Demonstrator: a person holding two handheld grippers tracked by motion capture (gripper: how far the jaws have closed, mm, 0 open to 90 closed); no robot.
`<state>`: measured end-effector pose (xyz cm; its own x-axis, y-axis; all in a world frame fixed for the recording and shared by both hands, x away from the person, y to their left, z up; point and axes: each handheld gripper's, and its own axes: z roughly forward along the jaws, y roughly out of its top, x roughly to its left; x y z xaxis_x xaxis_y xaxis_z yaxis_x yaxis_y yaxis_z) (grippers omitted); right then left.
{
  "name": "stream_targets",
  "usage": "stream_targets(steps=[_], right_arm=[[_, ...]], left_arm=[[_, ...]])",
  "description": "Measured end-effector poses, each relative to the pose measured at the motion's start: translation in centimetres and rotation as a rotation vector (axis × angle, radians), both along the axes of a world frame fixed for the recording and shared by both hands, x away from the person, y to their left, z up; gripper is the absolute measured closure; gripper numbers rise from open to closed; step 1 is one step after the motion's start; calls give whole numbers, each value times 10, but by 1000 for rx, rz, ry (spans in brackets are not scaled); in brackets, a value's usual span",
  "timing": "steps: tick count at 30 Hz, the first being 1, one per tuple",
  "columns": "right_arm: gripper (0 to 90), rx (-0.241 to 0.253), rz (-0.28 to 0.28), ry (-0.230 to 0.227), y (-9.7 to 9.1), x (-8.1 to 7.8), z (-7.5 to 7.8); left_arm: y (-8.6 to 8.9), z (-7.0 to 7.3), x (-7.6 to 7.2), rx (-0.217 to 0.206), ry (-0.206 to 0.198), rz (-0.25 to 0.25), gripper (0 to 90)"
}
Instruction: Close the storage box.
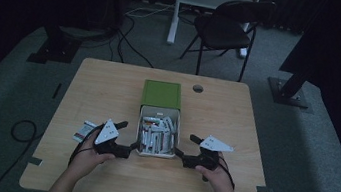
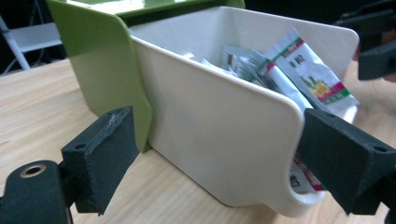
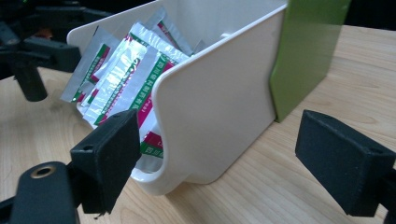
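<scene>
The white drawer stands pulled out of its green sleeve near the middle of the tabletop, its open end facing the person and its inside heaped with foil sachets.

The left gripper sits at the drawer's front left corner, and its jaws are spread wide. In the left gripper view one pad stands outside the left wall, just short of the sleeve's edge, and the other is over the low front lip, beside the sachets; neither pad presses on the drawer.

The right gripper mirrors it at the drawer's front right corner, jaws likewise parted. In the right gripper view one pad lies by the curved front lip, close to the sachets, and the other stands off the right wall with bare wood between.

A single sachet lies flat to the left of the drawer, beyond the left hand. Left, right and in front of the drawer, the wood runs free to the tabletop's edges. Behind the sleeve is a round cable hole.
</scene>
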<state>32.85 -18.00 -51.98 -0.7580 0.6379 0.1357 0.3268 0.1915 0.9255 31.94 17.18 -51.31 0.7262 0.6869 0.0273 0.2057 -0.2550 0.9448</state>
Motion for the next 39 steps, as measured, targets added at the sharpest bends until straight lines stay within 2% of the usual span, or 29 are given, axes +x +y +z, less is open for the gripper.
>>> stream_targets(steps=[3,5,8,18,28,39], right_arm=[[137,-9,4,-1,2,3,-1],[137,-3,0,-4,2,6,-1],[137,-9,-4,-4,2,8,-1],[130,-35,-17,-14,4,16,2],[130,-31,-27,-8,6,21,1],[128,-29,-39,-3,7,27,0]], left_arm=[[1,-2,2,0,-10,8,128],[2,-4,4,-15,1,7,117],[1,-4,5,-16,3,6,110],[0,-3,9,7,-3,12,107],[-1,-2,14,17,-6,23,107],[0,-2,20,15,8,40,104]])
